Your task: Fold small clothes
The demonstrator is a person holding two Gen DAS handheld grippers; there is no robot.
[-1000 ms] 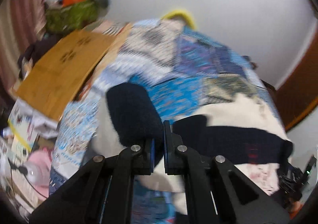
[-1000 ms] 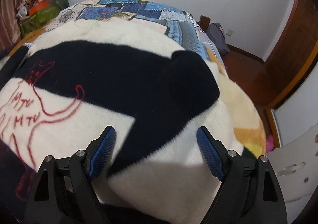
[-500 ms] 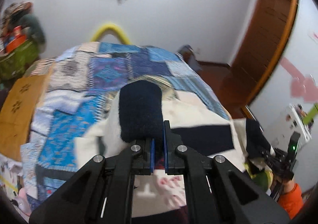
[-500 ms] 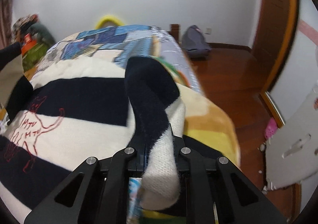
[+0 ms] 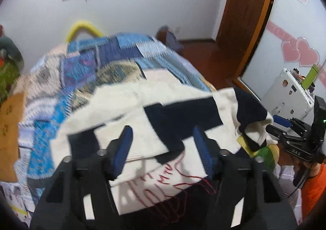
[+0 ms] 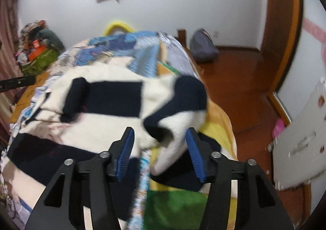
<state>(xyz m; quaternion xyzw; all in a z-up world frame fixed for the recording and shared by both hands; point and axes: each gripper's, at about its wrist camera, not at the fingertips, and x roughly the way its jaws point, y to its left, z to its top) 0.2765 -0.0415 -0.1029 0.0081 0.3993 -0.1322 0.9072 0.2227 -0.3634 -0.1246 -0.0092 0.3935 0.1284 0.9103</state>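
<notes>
Sweater [image 5: 169,119] in cream and navy stripes is spread on the patchwork bedspread [image 5: 81,71], with red stitching seen toward 6 o'clock in the left view. Both sleeves are laid across the body: one cuff [image 6: 76,95] at 10 o'clock, the other sleeve [image 6: 183,103] bunched at 1 o'clock in the right view. The left gripper [image 5: 166,148] and the right gripper [image 6: 161,152] are held above the fabric, jaws spread wide, nothing pinched.

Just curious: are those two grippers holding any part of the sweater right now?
No. The left gripper and right gripper are open; the sweater lies loose.
</notes>
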